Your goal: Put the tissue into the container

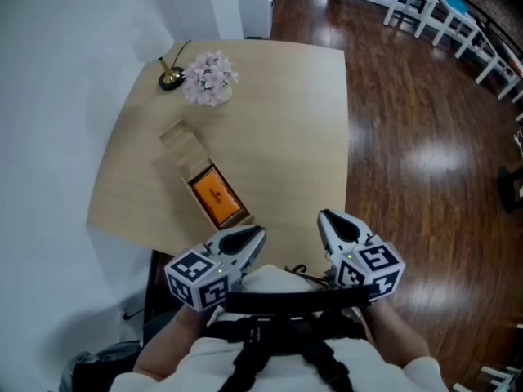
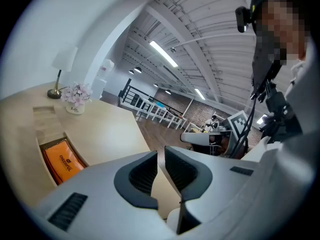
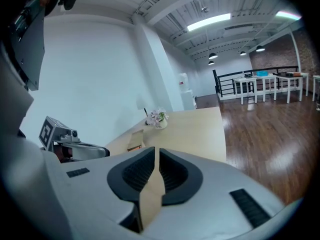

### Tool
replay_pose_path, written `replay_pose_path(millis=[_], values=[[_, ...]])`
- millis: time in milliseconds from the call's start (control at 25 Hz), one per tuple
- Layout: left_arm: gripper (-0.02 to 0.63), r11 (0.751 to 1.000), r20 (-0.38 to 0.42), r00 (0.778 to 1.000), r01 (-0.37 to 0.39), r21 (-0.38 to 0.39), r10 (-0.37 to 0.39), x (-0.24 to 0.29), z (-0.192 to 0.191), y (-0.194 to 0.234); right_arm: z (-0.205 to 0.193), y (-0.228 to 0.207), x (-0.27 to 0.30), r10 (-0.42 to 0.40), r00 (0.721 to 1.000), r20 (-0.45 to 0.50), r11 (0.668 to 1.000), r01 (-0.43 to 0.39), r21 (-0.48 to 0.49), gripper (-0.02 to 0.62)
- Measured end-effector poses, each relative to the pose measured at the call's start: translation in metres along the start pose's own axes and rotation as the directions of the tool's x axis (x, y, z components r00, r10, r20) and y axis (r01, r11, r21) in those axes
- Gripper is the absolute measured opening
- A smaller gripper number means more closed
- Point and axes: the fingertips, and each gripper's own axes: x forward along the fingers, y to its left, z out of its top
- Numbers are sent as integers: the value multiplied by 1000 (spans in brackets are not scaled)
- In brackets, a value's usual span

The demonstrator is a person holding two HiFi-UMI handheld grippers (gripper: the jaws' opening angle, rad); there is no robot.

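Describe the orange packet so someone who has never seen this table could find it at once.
On the light wooden table, a long wooden box lies diagonally near the left edge. The orange packet sits in the box's end nearer the person. It is the only bright orange thing, unlike the pink flowers and dark lamp base farther back.

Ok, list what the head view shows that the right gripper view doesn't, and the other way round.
Head view only: the orange tissue pack lying inside the wooden container. Right gripper view only: the ceiling lights overhead. Both: the table, that container, the flowers and the wood floor.
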Motion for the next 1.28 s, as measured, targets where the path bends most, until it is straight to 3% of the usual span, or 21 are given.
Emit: replay_pose_path(millis=[440, 1280], values=[[41, 1000, -15, 1000, 11, 11, -11, 0, -4, -4, -7, 6, -1, 3, 1000, -14, 999, -3, -40, 18], [28, 1000, -38, 999, -3, 21, 4, -18, -16, -13, -17, 21, -4, 25, 999, -42, 999, -26, -26, 5]])
